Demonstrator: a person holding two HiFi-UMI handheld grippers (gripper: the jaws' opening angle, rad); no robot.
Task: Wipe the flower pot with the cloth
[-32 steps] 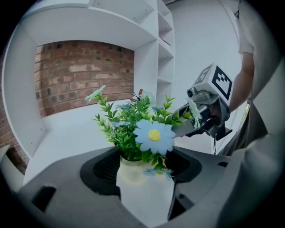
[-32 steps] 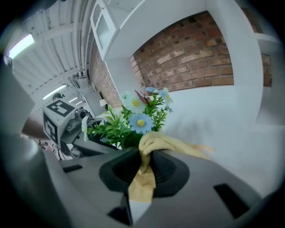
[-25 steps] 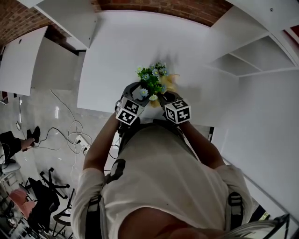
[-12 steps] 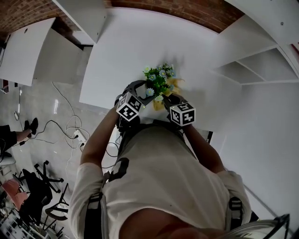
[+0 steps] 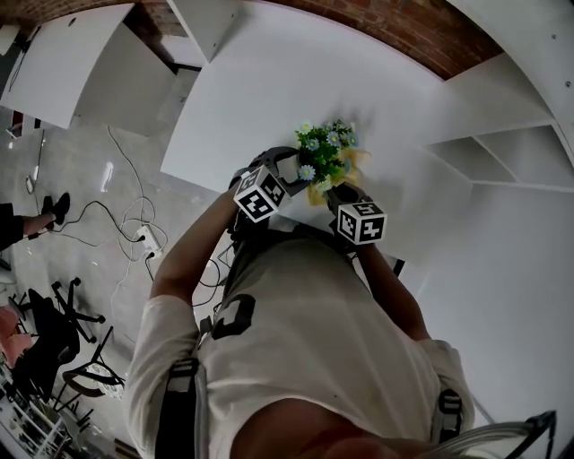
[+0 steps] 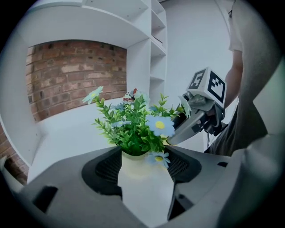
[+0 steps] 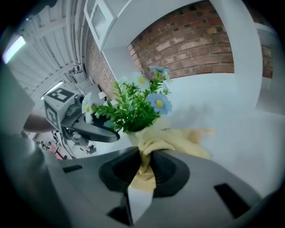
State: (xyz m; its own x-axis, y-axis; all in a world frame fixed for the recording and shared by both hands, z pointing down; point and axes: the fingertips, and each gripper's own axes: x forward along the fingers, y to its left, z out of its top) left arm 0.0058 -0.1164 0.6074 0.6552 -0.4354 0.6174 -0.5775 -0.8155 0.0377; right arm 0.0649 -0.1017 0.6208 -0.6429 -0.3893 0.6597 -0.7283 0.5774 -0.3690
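Observation:
A small pale flower pot (image 6: 141,165) with green leaves and blue and white flowers (image 5: 325,154) stands near the front edge of the white table (image 5: 260,90). My left gripper (image 6: 143,173) is shut on the pot, a jaw on each side of it. My right gripper (image 7: 145,168) is shut on a yellow cloth (image 7: 165,140), which is bunched against the pot's right side under the leaves. In the head view the left gripper (image 5: 285,172) and the right gripper (image 5: 336,193) flank the plant, and the pot itself is hidden by foliage.
White shelving (image 5: 489,152) stands to the right of the table and a brick wall (image 5: 395,27) behind it. Cables (image 5: 134,238) and office chairs (image 5: 54,332) are on the floor at the left. A second person's legs (image 5: 27,220) show at the far left.
The head view has shifted, so the plant and both grippers sit further right in the picture. The grippers keep their places on either side of the pot.

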